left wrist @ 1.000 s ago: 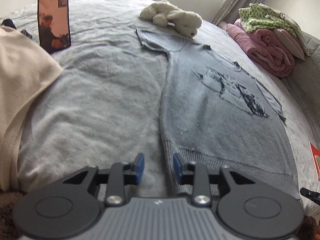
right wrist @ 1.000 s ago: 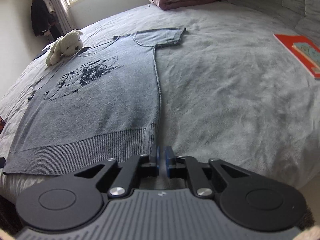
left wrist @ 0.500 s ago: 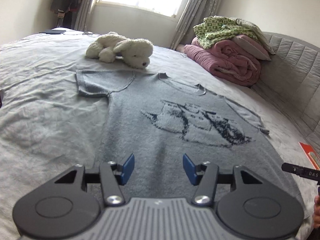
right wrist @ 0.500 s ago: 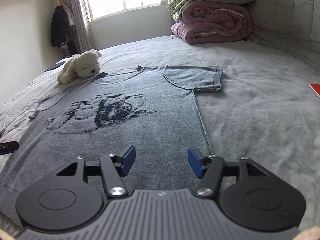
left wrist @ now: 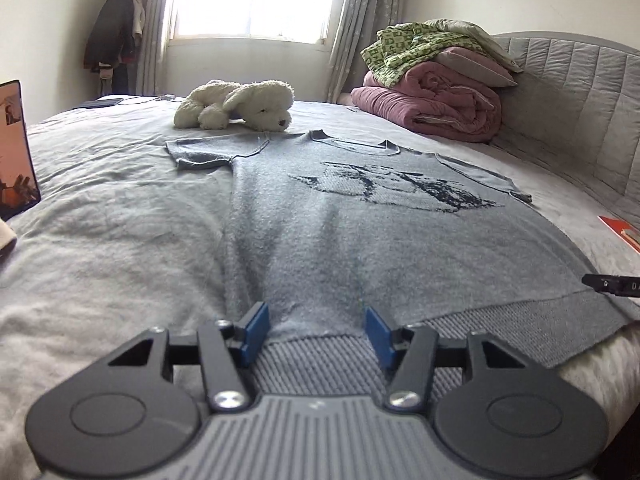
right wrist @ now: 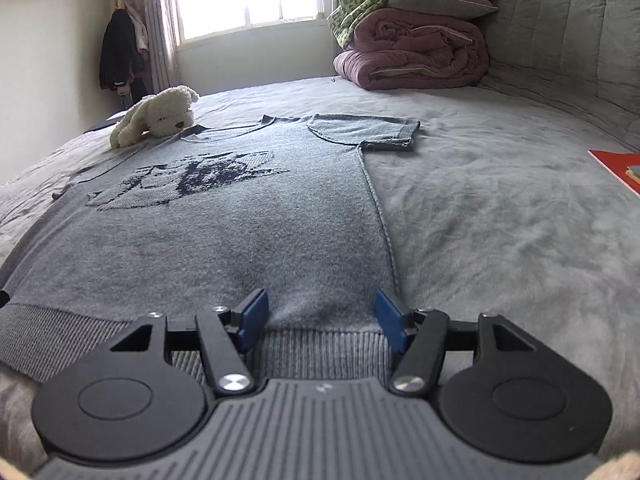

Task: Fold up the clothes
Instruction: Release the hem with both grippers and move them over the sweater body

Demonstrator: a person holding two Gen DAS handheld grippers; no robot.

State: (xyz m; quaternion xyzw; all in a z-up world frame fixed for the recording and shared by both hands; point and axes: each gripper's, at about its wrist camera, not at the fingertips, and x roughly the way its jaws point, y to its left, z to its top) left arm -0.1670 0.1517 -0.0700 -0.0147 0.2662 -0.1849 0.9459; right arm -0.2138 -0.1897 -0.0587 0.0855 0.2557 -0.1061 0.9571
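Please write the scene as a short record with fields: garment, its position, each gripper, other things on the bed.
garment: grey knit T-shirt with dark print
position: spread flat on the grey bed, hem nearest the grippers
left gripper: open, jaws just widened, over the hem near the shirt's left edge
right gripper: open, jaws just widened, over the hem near the right edge
fold: not yet begun
other things: plush dog by the collar; rolled pink quilt; red book

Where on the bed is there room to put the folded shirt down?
Bare blanket lies to the right of the grey shirt, between its side seam and the red book. Another free patch lies left of the shirt, up to the phone. It is crowded near the plush dog and the pink quilt.
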